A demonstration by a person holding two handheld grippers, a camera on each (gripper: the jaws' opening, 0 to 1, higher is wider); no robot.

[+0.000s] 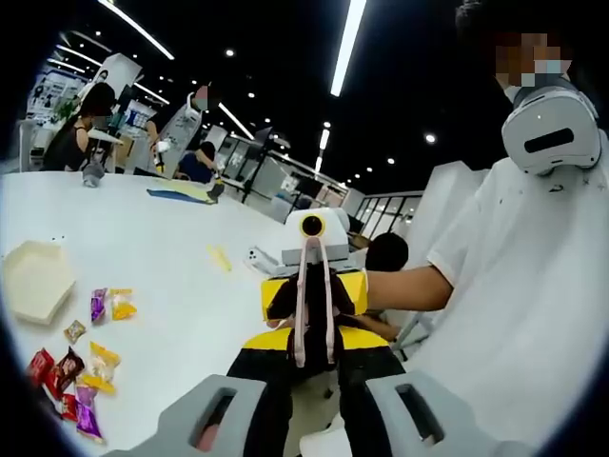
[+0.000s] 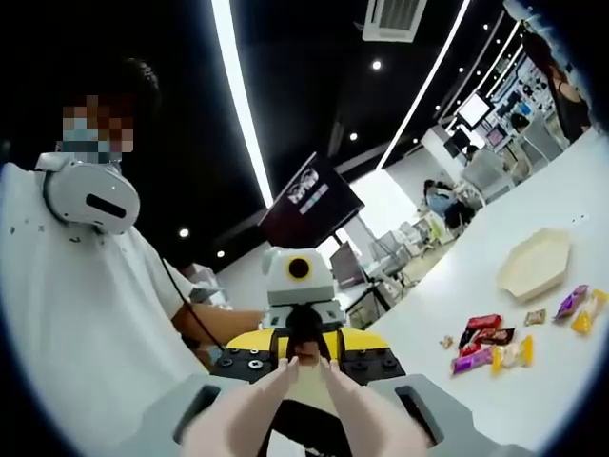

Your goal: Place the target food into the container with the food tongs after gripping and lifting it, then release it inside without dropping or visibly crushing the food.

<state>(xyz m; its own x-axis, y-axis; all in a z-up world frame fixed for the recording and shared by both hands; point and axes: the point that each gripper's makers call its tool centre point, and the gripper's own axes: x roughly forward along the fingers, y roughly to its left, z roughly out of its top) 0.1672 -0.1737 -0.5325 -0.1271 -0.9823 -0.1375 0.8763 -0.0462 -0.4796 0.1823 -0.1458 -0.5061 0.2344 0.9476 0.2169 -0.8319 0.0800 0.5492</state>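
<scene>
White table under scattered wrapped snacks, well apart from both grippers, none lifted. Beige container just beyond snacks, nothing inside. Left gripper with jaws spread wide, gripping nothing. Right gripper apparently clamped on pale food tongs, tong arms meeting at far end; contact hard to judge

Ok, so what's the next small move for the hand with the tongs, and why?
Probably swing the right hand-held gripper toward the wrapped snacks. Its food tongs point at the left hand-held gripper, not at the white table, where the snacks lie loose beside the beige container, none picked up yet.
</scene>
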